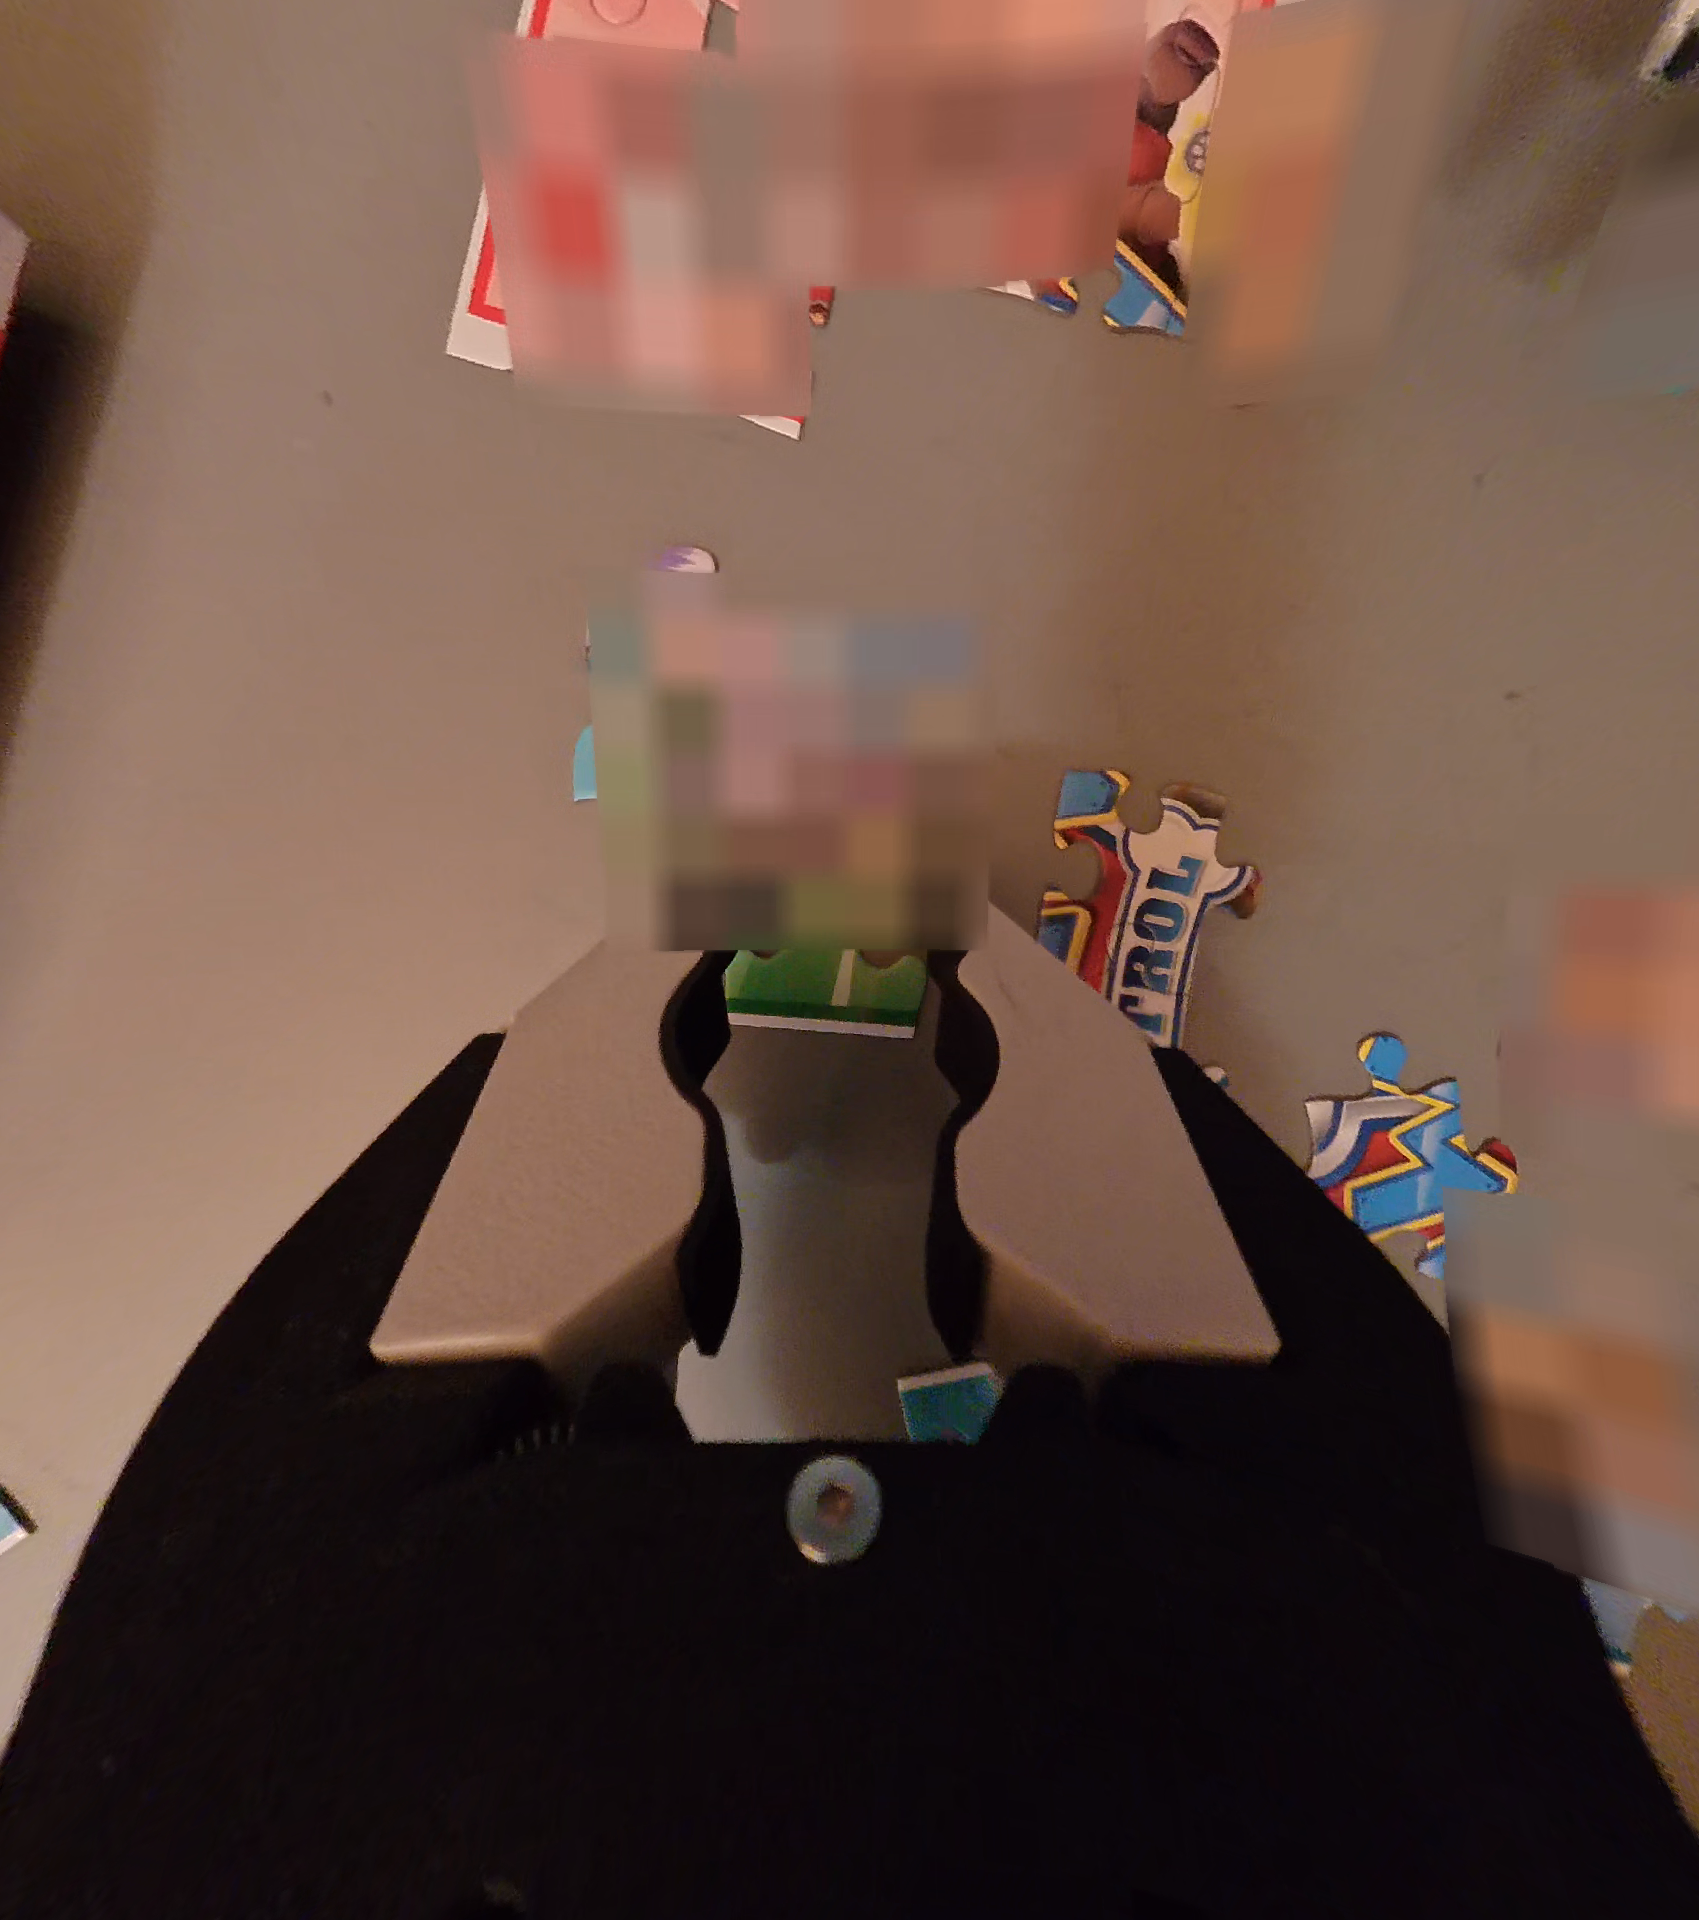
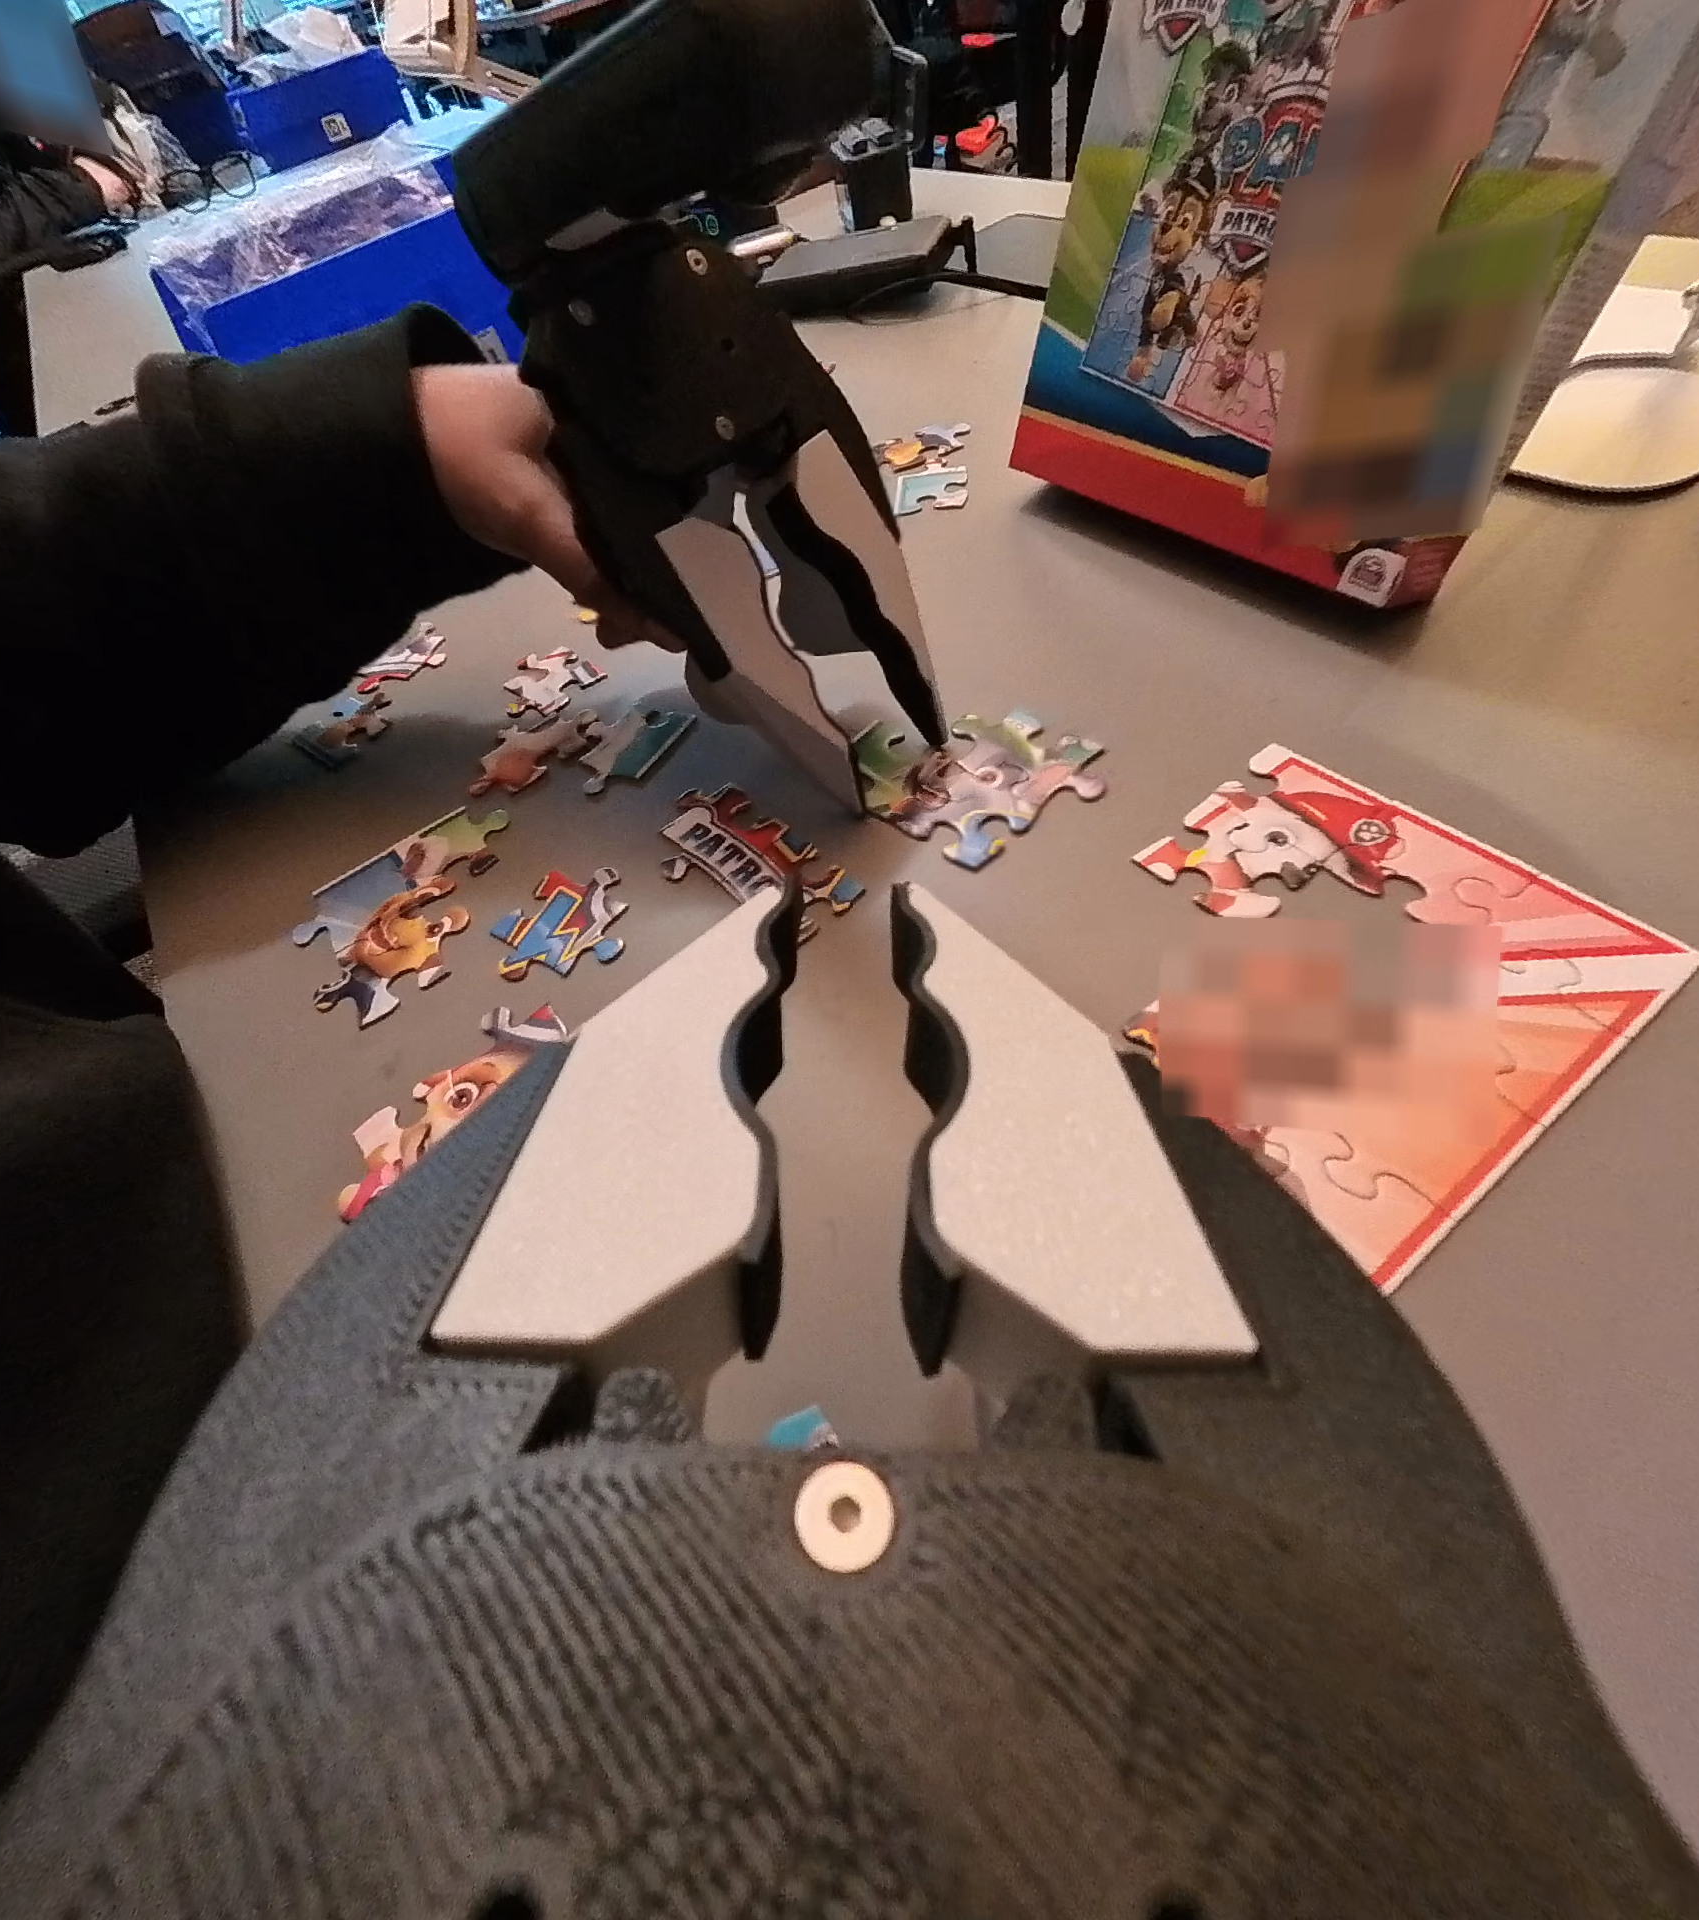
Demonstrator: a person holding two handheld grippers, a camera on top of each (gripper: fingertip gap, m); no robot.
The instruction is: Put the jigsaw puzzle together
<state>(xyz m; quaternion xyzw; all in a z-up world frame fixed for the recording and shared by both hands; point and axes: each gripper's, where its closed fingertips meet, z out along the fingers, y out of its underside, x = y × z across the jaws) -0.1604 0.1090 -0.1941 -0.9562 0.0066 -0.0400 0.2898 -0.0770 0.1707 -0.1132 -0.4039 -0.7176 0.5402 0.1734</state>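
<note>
Left wrist view: left claw (image 1: pixel 829 987) straddles glossy green cardboard puzzle piece (image 1: pixel 824 992).

Lettering shows on puzzle piece (image 1: pixel 1151 914) and box (image 2: pixel 1229 208) — not transcribed.

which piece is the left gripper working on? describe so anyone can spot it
On the grey table, left of the big pink assembled panel, lies a small joined cluster. The left gripper straddles its green piece, the cluster's only grass-green one, with a straight edge.

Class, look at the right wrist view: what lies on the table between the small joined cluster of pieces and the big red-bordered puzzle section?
Nothing: bare grey table separates the cluster from the red section.
</note>
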